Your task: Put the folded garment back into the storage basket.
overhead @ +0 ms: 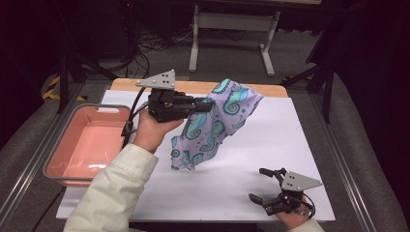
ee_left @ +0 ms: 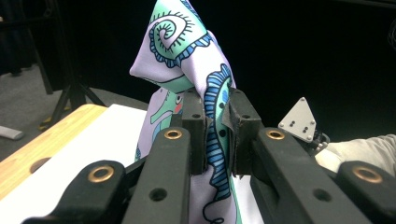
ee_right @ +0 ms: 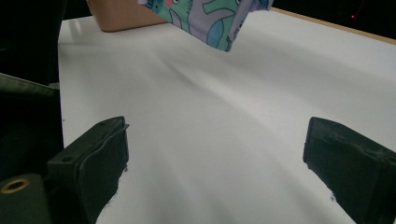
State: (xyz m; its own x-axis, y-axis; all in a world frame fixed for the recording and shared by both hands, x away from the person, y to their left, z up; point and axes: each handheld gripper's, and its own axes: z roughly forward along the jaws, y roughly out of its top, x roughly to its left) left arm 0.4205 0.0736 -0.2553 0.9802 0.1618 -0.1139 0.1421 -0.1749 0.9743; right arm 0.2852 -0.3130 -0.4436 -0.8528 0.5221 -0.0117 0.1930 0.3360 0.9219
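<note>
A lilac cloth (overhead: 216, 121) printed with teal and blue seahorses hangs in the air above the white table sheet (overhead: 270, 145). My left gripper (overhead: 209, 107) is shut on its upper part and holds it up, with a bunch poking above the jaws. In the left gripper view the cloth (ee_left: 212, 107) is pinched between the two black pads, at my left gripper (ee_left: 217, 135). My right gripper (overhead: 261, 184) rests low near the table's front right, open and holding nothing. Its jaws stand wide apart in the right gripper view (ee_right: 215, 158), where the cloth's lower corner (ee_right: 210, 23) dangles at the top.
A pink tub (overhead: 89, 145) stands at the left of the table, beside the white sheet. The wooden tabletop edge (overhead: 193, 87) shows at the back. A metal stand (overhead: 232, 29) and cables lie on the floor beyond.
</note>
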